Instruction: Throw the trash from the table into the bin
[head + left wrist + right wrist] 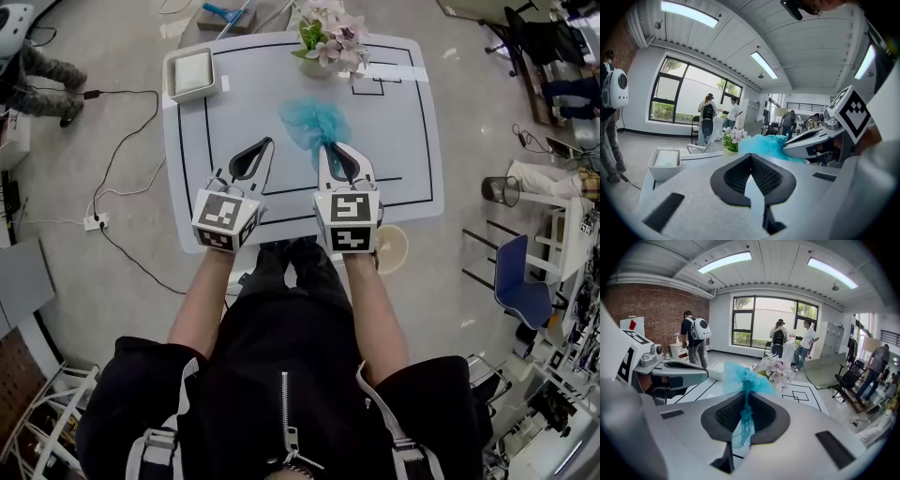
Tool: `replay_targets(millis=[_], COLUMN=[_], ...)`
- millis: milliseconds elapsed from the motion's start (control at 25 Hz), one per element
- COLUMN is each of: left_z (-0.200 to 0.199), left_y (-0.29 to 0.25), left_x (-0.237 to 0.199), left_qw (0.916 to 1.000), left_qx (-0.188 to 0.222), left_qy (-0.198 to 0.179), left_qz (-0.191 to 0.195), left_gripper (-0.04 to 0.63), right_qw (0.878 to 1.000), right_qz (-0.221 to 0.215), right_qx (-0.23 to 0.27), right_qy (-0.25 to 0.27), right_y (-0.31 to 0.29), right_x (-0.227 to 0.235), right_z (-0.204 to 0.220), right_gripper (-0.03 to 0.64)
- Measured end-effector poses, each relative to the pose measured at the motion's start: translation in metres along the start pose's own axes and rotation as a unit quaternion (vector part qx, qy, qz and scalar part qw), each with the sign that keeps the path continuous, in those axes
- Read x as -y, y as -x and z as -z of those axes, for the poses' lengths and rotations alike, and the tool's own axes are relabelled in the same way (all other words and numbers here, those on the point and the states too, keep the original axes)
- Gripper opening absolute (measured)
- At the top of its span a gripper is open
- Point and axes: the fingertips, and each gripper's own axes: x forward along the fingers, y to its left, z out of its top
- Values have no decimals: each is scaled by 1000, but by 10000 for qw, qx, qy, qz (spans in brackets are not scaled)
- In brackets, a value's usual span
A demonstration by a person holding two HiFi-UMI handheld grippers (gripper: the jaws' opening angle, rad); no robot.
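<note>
My right gripper [328, 150] pinches the teal wad of trash [314, 120] above the table [187, 141] at centre frame, my left gripper [266, 145] shut and empty beside it, so I judge this the carry, next swinging toward the pale round container [396, 248] below the table's lower edge, likely the bin.

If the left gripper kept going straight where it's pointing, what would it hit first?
Probably the near edge of the blue trash held by the right gripper, otherwise the flowers behind; depth is unclear.

No word, number or brand is readable. The marker cubes [225, 220] [347, 222] near 6 o'clock show only square patterns.
</note>
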Motion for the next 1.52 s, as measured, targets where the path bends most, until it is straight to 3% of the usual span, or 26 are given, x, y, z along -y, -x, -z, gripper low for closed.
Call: replay_targets(millis=[640,1120,1520], left_z=[2,15,54], left_y=[-49,-68,-78], left_x=[67,197,334], left_qw=[9967,9895,9737], left_qx=[-107,-190,-420], left_qy=[-192,-462,-700], left_qz=[781,1353,2125], left_gripper=[6,6,6], right_qw=[9951,9840,9628], right_qz=[860,1493,2220], right_qx=[93,150,90], right_qy=[-489,-965,-1539], right_y=[38,143,252], right_x=[77,150,203], right_z=[21,97,195], right_gripper=[28,28,28])
